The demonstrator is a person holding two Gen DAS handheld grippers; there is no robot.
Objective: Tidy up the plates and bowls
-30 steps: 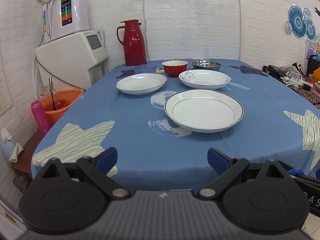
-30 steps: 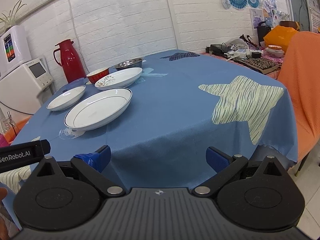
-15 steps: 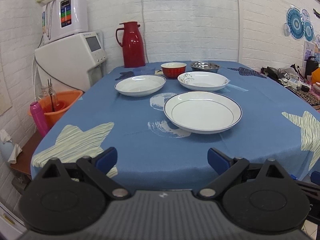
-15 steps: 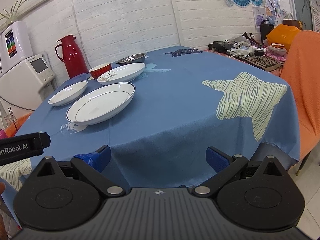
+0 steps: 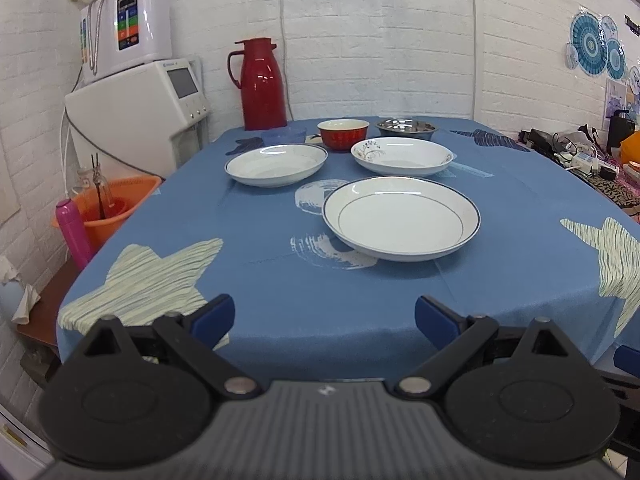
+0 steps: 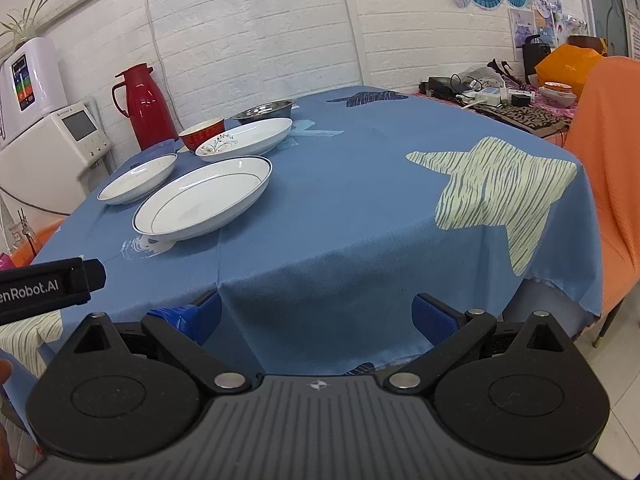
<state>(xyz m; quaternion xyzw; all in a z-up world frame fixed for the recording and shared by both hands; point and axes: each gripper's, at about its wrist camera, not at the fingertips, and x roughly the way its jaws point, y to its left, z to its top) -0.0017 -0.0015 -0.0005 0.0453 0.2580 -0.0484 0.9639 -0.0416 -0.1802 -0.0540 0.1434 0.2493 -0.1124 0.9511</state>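
Both the left gripper [image 5: 324, 318] and the right gripper [image 6: 316, 316] hang spread and empty off the counter's [image 5: 280, 300] near edge. The large rimmed plate [image 5: 401, 222] lies nearest, so it is probably best taken first: slide one finger under its near rim, pinch firmly, and lift level.

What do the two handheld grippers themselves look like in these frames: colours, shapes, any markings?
Both match: the left gripper and right gripper have a ribbed dark grey body, two round black discs, black linkage arms with silver rivets, and blue fingertips. The right view shows the left one's black side bar with white "enRobot.AI" lettering. No cables or sleeves show.
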